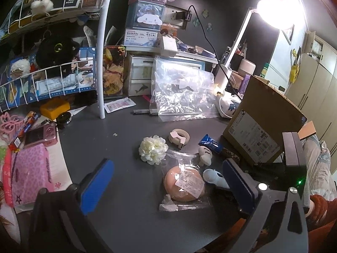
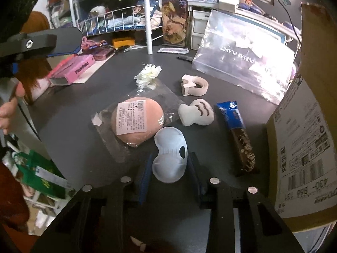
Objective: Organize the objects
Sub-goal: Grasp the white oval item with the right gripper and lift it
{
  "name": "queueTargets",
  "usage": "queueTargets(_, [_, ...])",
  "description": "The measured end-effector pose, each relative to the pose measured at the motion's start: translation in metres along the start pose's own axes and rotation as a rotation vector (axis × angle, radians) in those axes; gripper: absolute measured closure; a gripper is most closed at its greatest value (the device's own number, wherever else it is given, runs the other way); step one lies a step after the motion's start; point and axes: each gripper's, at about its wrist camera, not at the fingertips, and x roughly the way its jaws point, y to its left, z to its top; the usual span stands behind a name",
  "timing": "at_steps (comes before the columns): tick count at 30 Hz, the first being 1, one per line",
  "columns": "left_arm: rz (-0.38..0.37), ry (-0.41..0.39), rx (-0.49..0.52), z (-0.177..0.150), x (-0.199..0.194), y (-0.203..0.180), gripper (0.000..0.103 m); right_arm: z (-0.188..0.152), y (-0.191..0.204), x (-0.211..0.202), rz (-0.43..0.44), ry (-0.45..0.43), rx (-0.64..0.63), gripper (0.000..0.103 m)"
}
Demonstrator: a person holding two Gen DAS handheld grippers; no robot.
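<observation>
Your right tongs (image 2: 170, 164) pinch the pale blue plastic case (image 2: 170, 154) across its waist. It looks light, stiff and slick, so keep the grip centred. Your left tongs (image 1: 166, 181) stand wide, holding nothing.

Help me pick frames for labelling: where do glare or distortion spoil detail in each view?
Left wrist view: the desk lamp blows out the top right corner; edges bend. Right wrist view: glare whitens the clear zip bag, partly washing out its lettering; the cardboard box curves.
</observation>
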Motion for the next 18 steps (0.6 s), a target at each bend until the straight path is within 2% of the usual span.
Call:
queueTargets(6, [-0.053,0.005,0.011,0.002,0.001,-0.008,0.001,0.001,-0.001,-0.016,0.006,-0.057,-0.020,0.075])
queueTargets(11, [-0.150,-0.012,0.024,0.008,-0.004,-0.020,0.001,0.023,0.005,-0.046,0.090,-0.147,-0.052,0.075])
queueTargets(13, [-0.195,-0.024,0.027,0.014,-0.009,-0.024,0.009,0.035,0.009,-0.060,0.123,-0.193,-0.075,0.075])
queueTargets(15, [-0.238,-0.036,0.038,0.021,-0.015,-0.029,0.024,0.045,0.014,-0.073,0.150,-0.236,-0.104,0.075])
queueTargets(16, [-0.248,-0.042,0.046,0.025,-0.018,-0.031,0.026,0.051,0.016,-0.080,0.163,-0.254,-0.123,0.075])
queueTargets(18, [-0.250,-0.060,0.059,0.034,-0.026,-0.037,0.039,0.059,0.020,-0.091,0.176,-0.283,-0.162,0.075])
